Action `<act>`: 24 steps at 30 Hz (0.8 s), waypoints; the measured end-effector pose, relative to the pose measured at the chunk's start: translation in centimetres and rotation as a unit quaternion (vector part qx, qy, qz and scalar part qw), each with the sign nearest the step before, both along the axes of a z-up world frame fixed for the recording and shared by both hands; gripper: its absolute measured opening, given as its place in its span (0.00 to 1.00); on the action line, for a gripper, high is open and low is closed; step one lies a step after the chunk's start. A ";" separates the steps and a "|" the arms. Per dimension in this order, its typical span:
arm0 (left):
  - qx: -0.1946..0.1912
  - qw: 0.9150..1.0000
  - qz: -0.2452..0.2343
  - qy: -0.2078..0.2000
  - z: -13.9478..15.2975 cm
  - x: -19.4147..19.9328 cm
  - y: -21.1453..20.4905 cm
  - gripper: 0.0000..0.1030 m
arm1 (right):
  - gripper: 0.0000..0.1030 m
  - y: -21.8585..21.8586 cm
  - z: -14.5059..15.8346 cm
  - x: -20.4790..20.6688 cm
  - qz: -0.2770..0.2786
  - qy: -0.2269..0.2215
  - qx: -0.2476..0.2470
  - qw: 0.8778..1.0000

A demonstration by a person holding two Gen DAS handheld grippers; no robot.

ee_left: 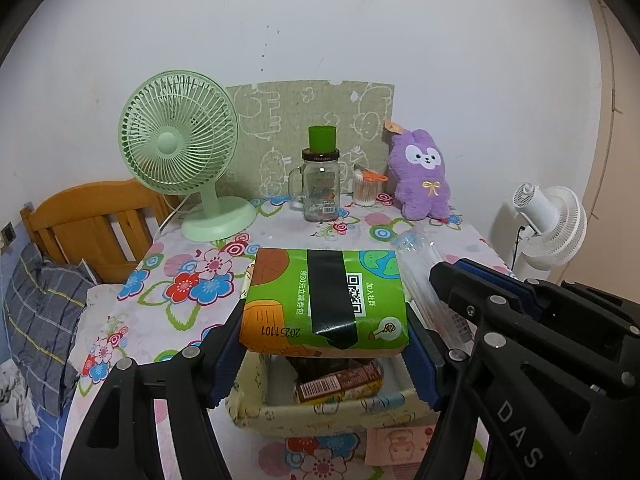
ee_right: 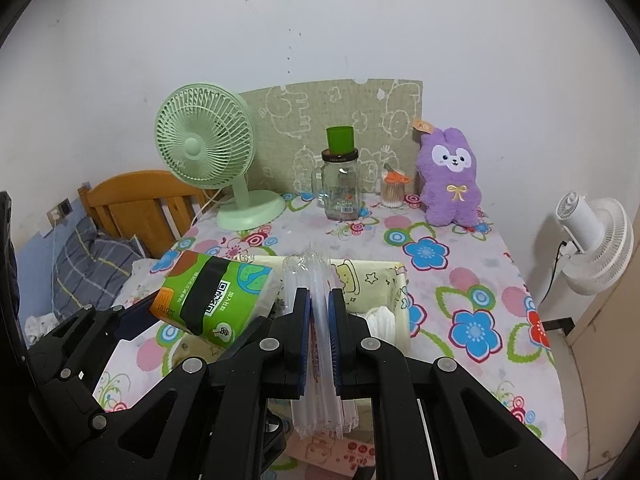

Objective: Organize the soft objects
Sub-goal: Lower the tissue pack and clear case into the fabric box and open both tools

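Your left gripper (ee_left: 326, 354) pinches the green tissue pack (ee_left: 325, 300) above the fabric bin (ee_left: 320, 412) on the floral worktop (ee_left: 192, 280). Your right gripper (ee_right: 319, 330) squeezes a clear plastic packet (ee_right: 318, 344) just beside it, over the same bin.

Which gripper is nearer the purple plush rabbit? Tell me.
Right, though neither is close. The right gripper, shut on the clear plastic packet, is nearer the purple plush rabbit; the left gripper, holding the green tissue pack, sits farther left.

White wall (ee_left: 360, 20), wooden headboard (ee_left: 92, 216)
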State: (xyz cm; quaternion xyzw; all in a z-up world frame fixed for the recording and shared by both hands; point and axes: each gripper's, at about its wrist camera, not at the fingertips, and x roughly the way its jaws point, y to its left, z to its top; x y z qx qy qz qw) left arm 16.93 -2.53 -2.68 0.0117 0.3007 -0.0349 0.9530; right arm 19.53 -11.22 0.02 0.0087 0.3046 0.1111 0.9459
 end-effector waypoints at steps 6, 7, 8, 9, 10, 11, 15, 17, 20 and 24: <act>-0.004 1.000 0.001 0.014 -0.8 1.8 0.3 0.70 | 0.11 0.3 -0.7 1.8 0.000 0.007 0.007 1.000; -0.007 1.000 -0.001 0.019 -1.0 2.2 0.3 0.71 | 0.11 0.2 -1.0 2.2 0.001 0.012 0.011 1.000; -0.009 1.000 -0.002 0.023 -1.2 2.5 0.5 0.71 | 0.11 0.2 -1.2 2.5 0.000 0.016 0.017 1.000; -0.009 1.000 -0.003 0.028 -1.5 2.8 0.6 0.71 | 0.11 0.2 -1.5 2.8 -0.001 0.019 0.022 1.000; -0.010 0.999 -0.004 0.033 -1.8 3.1 0.6 0.71 | 0.11 0.3 -1.7 3.0 -0.001 0.021 0.023 1.000; -0.009 0.999 -0.004 0.038 -2.0 3.3 0.7 0.71 | 0.11 0.3 -2.0 3.4 -0.001 0.024 0.024 0.999; -0.014 0.998 -0.020 0.051 -2.9 4.2 0.9 0.75 | 0.11 0.8 -3.0 4.6 0.001 0.033 0.019 0.999; -0.012 0.998 -0.024 0.051 -3.2 4.3 0.9 0.81 | 0.11 0.9 -3.5 5.0 0.001 0.039 0.019 0.999; -0.003 0.998 -0.027 0.056 -3.7 4.6 0.9 0.87 | 0.11 1.1 -4.4 5.9 -0.002 0.048 0.013 0.999; 0.000 0.997 -0.023 0.071 -4.5 5.2 1.4 0.88 | 0.11 1.4 -5.4 6.5 0.005 0.059 0.015 0.998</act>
